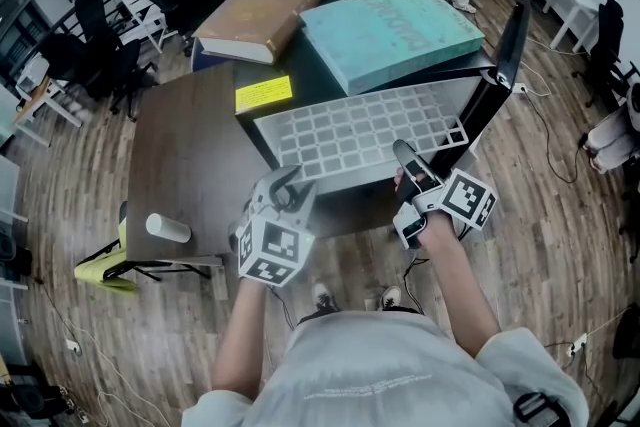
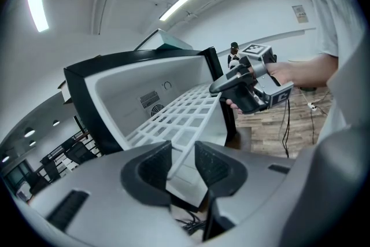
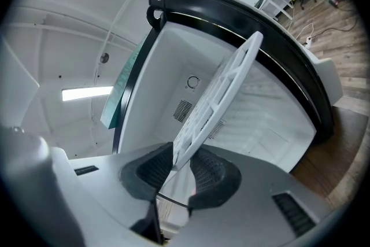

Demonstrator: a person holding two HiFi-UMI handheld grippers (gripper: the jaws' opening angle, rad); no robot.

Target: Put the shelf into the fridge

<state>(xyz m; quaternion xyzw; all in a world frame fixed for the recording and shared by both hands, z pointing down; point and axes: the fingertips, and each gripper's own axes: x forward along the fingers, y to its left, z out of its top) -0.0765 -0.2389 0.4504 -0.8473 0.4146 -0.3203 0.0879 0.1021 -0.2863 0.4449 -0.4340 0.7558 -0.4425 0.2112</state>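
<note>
I see a white, square-gridded shelf (image 1: 360, 130) and a fridge (image 3: 167, 66) that is black outside and white inside. On top of the fridge are a teal book (image 1: 400, 30), a tan-brown book (image 1: 262, 13) and a yellow note (image 1: 263, 94).

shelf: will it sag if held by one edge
Probably stiff: the shelf looks flat with the left gripper and right gripper clamping just its near edge. Likely light, being an open grid. Its thin edge might pivot in that grip.

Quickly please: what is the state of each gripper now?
Left gripper: closed on the near edge of the white shelf.
Right gripper: closed on the same edge of that shelf.
</note>
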